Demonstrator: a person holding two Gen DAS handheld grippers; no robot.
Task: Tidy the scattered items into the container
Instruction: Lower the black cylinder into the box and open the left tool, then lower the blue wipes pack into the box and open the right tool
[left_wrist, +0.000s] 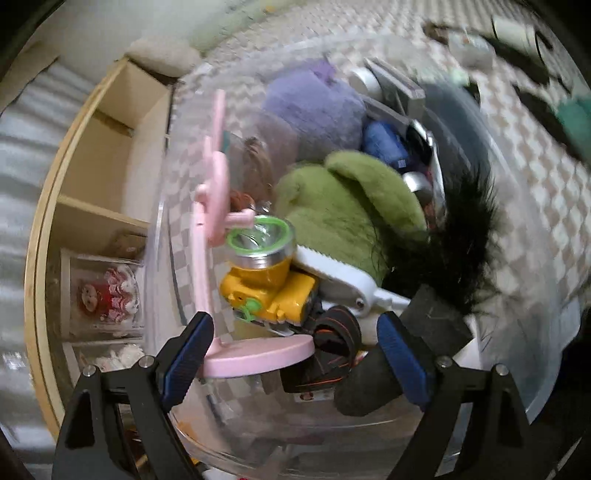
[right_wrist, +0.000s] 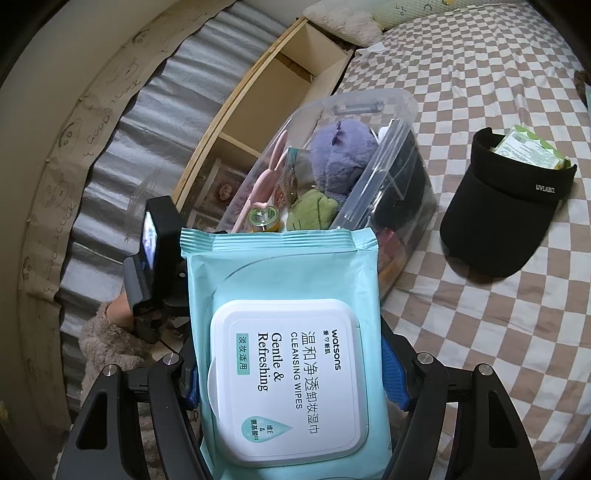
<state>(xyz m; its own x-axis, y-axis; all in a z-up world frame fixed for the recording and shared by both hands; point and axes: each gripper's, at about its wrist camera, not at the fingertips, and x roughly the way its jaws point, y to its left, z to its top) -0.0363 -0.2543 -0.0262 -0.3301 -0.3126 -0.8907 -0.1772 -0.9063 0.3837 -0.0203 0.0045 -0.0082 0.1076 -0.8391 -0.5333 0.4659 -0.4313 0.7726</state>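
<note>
My left gripper (left_wrist: 295, 363) hangs open just above the near end of the clear plastic container (left_wrist: 166, 206), its blue pads touching nothing. In the bin lie a pink stand (left_wrist: 214, 177), a yellow headlamp (left_wrist: 266, 280), a green plush (left_wrist: 343, 206), a purple plush (left_wrist: 314, 107) and a black furry item (left_wrist: 458, 243). My right gripper (right_wrist: 291, 380) is shut on a teal pack of cleansing wipes (right_wrist: 288, 369), held in front of the container (right_wrist: 373, 107). Out on the bed, a black visor (right_wrist: 506, 210) has a green wipes pack (right_wrist: 528, 147) resting on it.
The container stands on a checkered bedsheet (right_wrist: 480, 332) at the bed's edge. A wooden shelf (right_wrist: 258, 96) runs beside the bed, with a boxed doll (left_wrist: 107, 291) in it. A hand in a fuzzy sleeve (right_wrist: 110, 332) grips the left tool. Blurred small items (left_wrist: 472, 44) lie further off.
</note>
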